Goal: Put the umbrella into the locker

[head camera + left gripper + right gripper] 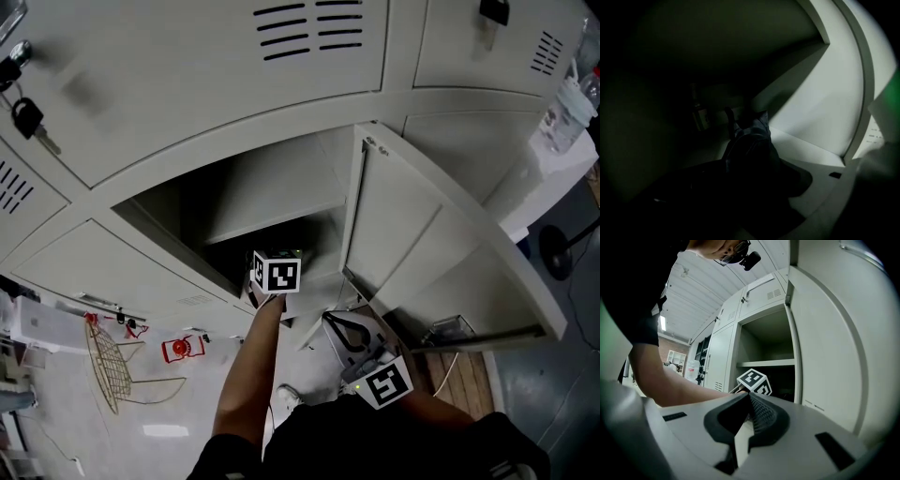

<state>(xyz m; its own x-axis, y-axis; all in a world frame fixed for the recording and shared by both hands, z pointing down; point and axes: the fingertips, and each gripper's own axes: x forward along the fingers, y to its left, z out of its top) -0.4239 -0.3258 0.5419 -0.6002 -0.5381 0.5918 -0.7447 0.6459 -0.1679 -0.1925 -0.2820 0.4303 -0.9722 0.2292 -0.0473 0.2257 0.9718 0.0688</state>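
The locker stands open, its door swung out to the right. My left gripper reaches into the compartment; in the head view only its marker cube shows at the opening. In the left gripper view the dark folded umbrella lies on the locker floor, lengthwise between my left gripper's dark jaws, which stand apart around it with no pad seen pressing. My right gripper is shut on nothing, low beside the door's inner face, pointing level toward the locker.
A shelf splits the compartment above the umbrella. A small bottle-like thing stands at the dark back wall. Keys hang from a neighbouring door. A wire rack and a red object lie on the floor at left.
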